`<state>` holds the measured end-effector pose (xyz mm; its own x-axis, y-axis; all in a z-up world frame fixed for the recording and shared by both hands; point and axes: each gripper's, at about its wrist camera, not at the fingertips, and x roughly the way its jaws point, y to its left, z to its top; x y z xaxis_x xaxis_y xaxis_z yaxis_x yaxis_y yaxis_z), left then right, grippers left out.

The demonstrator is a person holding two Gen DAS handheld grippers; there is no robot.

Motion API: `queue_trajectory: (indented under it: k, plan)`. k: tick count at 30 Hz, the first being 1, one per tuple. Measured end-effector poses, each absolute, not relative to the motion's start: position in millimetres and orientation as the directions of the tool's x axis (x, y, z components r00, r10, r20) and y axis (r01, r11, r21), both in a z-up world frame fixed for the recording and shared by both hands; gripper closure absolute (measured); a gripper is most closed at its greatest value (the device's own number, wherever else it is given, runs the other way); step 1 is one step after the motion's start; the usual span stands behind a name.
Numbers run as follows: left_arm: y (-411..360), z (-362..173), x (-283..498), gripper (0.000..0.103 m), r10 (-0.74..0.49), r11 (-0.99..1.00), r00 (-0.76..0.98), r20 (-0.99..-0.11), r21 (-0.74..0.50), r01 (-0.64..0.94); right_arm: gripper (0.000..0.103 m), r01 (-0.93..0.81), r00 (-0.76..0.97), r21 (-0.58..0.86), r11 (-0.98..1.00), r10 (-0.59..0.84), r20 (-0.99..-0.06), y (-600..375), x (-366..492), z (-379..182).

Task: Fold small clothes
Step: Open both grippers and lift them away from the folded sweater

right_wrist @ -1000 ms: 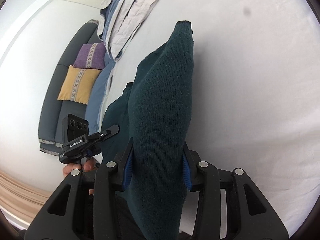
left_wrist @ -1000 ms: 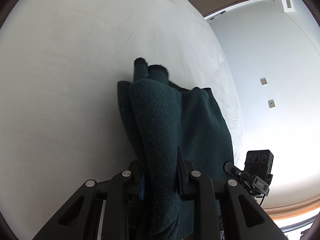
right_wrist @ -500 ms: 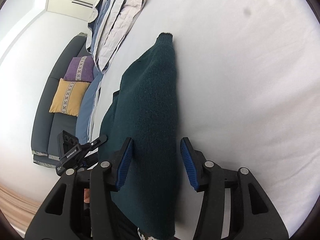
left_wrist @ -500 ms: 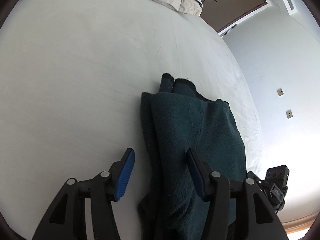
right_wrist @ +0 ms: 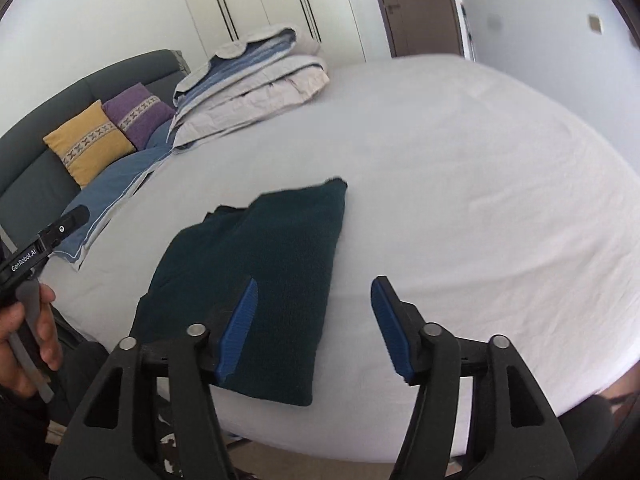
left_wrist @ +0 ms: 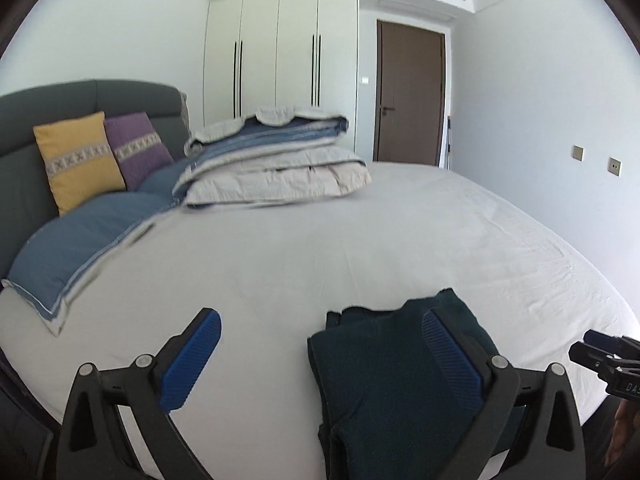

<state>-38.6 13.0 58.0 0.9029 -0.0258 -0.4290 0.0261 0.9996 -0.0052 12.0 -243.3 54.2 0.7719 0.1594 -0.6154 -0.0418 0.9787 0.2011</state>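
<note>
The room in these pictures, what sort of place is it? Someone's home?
Most likely a bedroom in a home. A wide bed with a white sheet fills the view, a padded headboard carries two cushions, and tall white wardrobes line the far wall. A folded dark green sweater lies on the sheet.

L tool (left_wrist: 316, 354): black frame, blue ribbed pads | R tool (right_wrist: 312, 320): same

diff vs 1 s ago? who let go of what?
Both let go: left gripper and right gripper had their jaws clamped on the dark green sweater, then opened and pulled back and up. Sweater now lies folded on the bed sheet. Duvet stack unchanged.
</note>
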Motion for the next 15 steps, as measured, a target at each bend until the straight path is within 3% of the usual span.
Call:
queue_trajectory:
  k: [5,10,12,15]
  plan:
    - [5.5,85.8,-65.3,0.000,0.111,0.992,0.937,-0.330,0.085,-0.088,0.004,-0.006,0.887,0.147,0.989,0.073,-0.457,-234.3,-15.2,115.2]
    - [13.9,96.2,-79.8,0.000,0.131,0.991,0.947,-0.295,0.059,-0.119,0.002,0.036,0.900,0.105,0.994,0.013,-0.435,-230.6,-28.0,150.9]
    - [15.5,94.7,-78.9,0.000,0.133,0.991,0.933,-0.336,0.060,-0.120,0.001,0.040,0.902,0.106,0.994,0.010,-0.431,-225.9,-30.7,158.2]
    - [12.3,84.6,-72.2,0.000,0.150,0.987,0.896,-0.417,0.114,-0.112,0.000,0.007,0.862,0.129,0.992,0.059,-0.503,-222.7,-30.0,156.3]
